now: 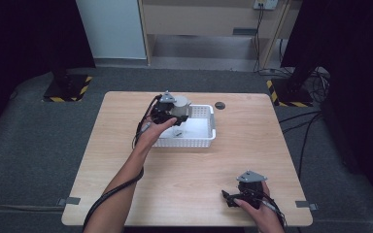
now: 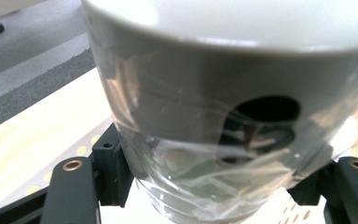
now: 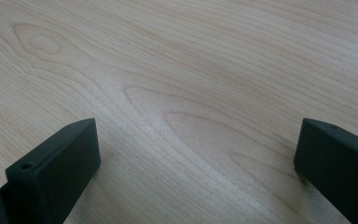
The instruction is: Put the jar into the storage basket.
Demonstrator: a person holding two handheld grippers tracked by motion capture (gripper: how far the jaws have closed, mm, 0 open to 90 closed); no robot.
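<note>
**Glass cup held over the white basket**

High view: the left gripper (image 1: 174, 112) clamped a glass cup (image 1: 181, 105) above the white basket (image 1: 211, 127); lowering it level looked wisest. The right gripper (image 1: 234, 198) rested well apart on the table (image 1: 194, 174).

Left gripper view: the cup sat between the jaws, basket wall just beneath.

Right gripper view: jaws apart over bare wood.

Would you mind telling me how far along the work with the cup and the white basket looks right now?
Done: the left gripper is shut on the grey cup. In hand: it holds the cup over the white basket on the table; whether the cup is going in or coming out cannot be told. Left: setting the cup down and letting go. The right gripper is open over bare wood.
</note>
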